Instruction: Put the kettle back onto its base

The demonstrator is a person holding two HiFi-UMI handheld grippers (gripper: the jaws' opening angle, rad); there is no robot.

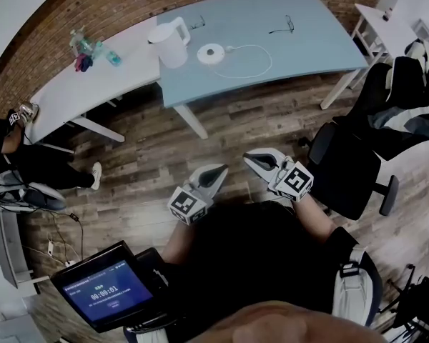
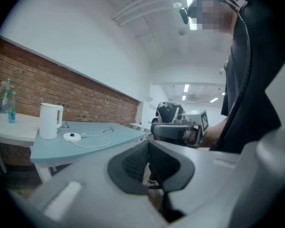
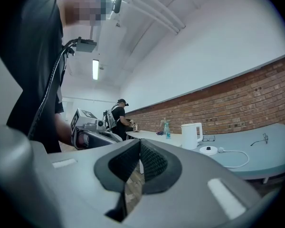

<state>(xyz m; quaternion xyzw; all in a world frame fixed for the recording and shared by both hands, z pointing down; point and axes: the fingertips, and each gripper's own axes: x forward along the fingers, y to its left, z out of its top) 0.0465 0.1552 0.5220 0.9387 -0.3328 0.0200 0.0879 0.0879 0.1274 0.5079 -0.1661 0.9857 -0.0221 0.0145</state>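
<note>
The white kettle [image 1: 170, 43] stands upright on the blue-grey table [image 1: 293, 48], just left of its round white base [image 1: 212, 53]; the two stand apart. The same kettle [image 2: 49, 120] and base [image 2: 72, 137] appear far off in the left gripper view, and again, kettle [image 3: 191, 136] and base [image 3: 208, 149], in the right gripper view. Both grippers are held over the wooden floor, well short of the table. My left gripper [image 1: 218, 170] is shut with nothing in it. My right gripper [image 1: 250, 158] is likewise shut and empty.
The base's white cable [image 1: 254, 59] loops across the table. Two pairs of glasses [image 1: 280, 27] [image 1: 196, 23] lie further back. Bottles [image 1: 93, 48] stand on the adjoining white table [image 1: 93, 91]. A black office chair [image 1: 350, 170] is at the right, and a person [image 1: 14, 156] at the left.
</note>
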